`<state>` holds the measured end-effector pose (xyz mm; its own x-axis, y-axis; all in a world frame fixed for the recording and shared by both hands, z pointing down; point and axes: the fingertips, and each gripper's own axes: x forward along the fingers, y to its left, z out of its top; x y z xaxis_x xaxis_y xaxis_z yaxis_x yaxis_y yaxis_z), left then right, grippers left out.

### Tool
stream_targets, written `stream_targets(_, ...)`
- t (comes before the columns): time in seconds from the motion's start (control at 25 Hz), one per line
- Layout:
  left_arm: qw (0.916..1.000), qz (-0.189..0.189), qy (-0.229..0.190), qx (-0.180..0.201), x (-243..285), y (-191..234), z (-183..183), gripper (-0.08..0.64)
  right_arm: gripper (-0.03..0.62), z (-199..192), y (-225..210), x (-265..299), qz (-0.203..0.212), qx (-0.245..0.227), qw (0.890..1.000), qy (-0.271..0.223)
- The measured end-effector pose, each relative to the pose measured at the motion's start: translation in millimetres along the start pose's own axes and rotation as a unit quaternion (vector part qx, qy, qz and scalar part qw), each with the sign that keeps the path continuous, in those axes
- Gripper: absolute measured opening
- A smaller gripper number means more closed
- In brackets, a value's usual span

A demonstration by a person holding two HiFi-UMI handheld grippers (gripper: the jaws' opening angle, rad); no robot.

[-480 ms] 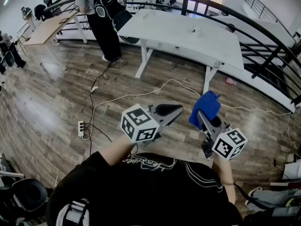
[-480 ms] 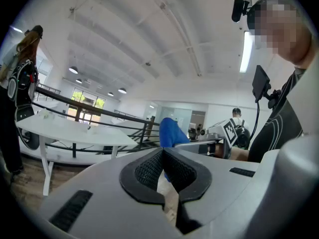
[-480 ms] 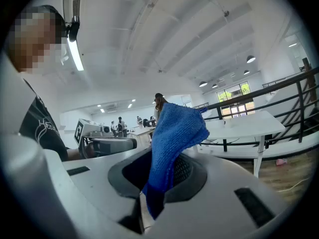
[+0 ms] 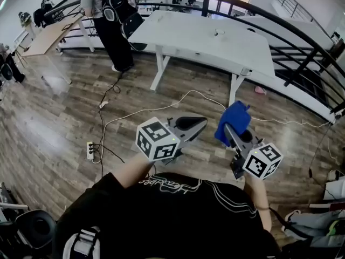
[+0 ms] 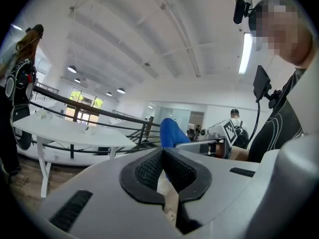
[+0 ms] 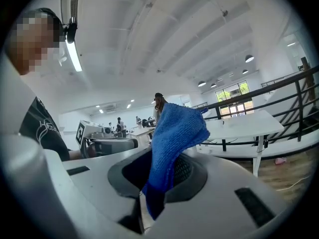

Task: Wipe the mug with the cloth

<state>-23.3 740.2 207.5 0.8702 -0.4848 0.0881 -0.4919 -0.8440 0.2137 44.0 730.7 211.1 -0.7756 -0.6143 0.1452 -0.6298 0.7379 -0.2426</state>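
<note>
My right gripper [image 4: 230, 129] is held in the air in front of the person's chest, shut on a blue cloth [image 4: 234, 121] that sticks up from its jaws. In the right gripper view the cloth [image 6: 177, 133] fills the gap between the pads. My left gripper [image 4: 201, 122] is beside it, level with it, its jaws closed with nothing between them [image 5: 162, 150]. A small pale object [image 4: 218, 32] sits on the far white table [image 4: 188, 42]; I cannot tell if it is the mug.
Wood floor lies below with a white cable and a power strip [image 4: 91, 150]. A black curved railing [image 4: 302, 36] runs behind the table. A person [image 4: 110, 20] stands at the back left, next to a wooden desk [image 4: 48, 36].
The head view has shifted slightly, so the table and floor sit a little further left. Both grippers keep the same pose, and the cloth is still held.
</note>
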Motion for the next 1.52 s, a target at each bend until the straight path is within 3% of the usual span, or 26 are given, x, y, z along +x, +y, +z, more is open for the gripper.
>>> stream_targets(0.32,0.9999,-0.002,0.012,0.010,26.9,21.5,5.4,0.006,0.051,-0.6,-29.5,11.4,0.015,0.018,1.000,0.000)
stream_targets(0.56,0.9995,0.016,0.026,0.012,65.8,74.5,1.4,0.006,0.051,-2.8,-93.1,48.4,0.028,0.037,0.999,-0.002)
stream_targets(0.76,0.9984,0.045,0.033,-0.013,116.5,174.8,-1.1,0.006,0.051,4.2,-185.3,122.0,0.037,0.054,0.998,0.011)
stream_targets(1.04,0.9920,0.088,0.058,-0.070,239.7,372.9,7.0,0.006,0.051,33.6,-380.8,248.6,0.038,0.098,0.994,0.034)
stream_targets(1.16,0.9897,0.086,0.067,-0.092,296.5,449.4,28.0,0.006,0.051,55.7,-464.0,297.7,0.033,0.105,0.992,0.055)
stream_targets(1.28,0.9915,0.076,0.060,-0.087,344.7,513.8,64.5,0.006,0.051,97.1,-534.5,346.5,0.032,0.103,0.993,0.050)
stream_targets(1.4,0.9928,0.079,0.054,-0.072,368.0,558.9,89.5,0.006,0.051,125.8,-573.6,379.5,0.032,0.099,0.994,0.044)
stream_targets(1.52,0.9927,0.089,0.049,-0.065,368.4,575.4,96.0,0.006,0.051,130.2,-583.2,385.9,0.033,0.091,0.994,0.044)
